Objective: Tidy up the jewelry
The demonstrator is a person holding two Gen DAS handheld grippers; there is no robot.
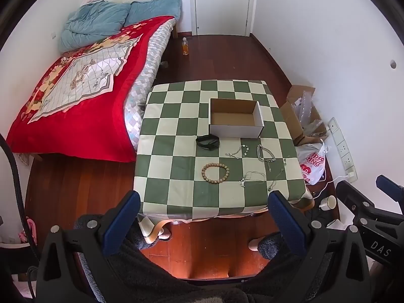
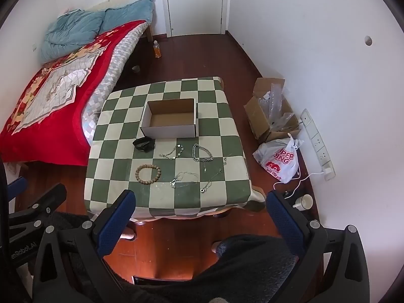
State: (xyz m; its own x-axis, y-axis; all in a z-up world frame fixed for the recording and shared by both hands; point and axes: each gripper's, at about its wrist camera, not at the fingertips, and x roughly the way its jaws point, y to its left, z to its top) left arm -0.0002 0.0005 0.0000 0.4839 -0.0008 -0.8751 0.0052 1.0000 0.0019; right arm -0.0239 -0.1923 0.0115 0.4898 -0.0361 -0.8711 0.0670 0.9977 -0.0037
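Observation:
An empty white cardboard box (image 1: 236, 119) (image 2: 169, 119) stands on the green-checked table (image 1: 176, 176) (image 2: 227, 151). In front of it lie a black band (image 1: 207, 141) (image 2: 144, 143), a wooden bead bracelet (image 1: 215, 173) (image 2: 148, 173), a silver charm bracelet (image 1: 238, 151) (image 2: 174, 152), a silver chain bracelet (image 1: 265, 154) (image 2: 202, 153) and thin silver necklaces (image 1: 252, 178) (image 2: 184, 178). My left gripper (image 1: 205, 217) hangs open above the table's near edge, nothing between its blue pads. My right gripper (image 2: 200, 217) is open too, equally high and empty.
A bed with a red blanket (image 1: 75, 91) (image 2: 50, 88) flanks the table on the left. On the floor to the right lie an open cardboard carton (image 2: 271, 108), a plastic bag (image 2: 280, 160), a power strip (image 2: 318, 144) and a mug (image 2: 304, 202). A person's legs in dark fleece (image 2: 252, 265) show below.

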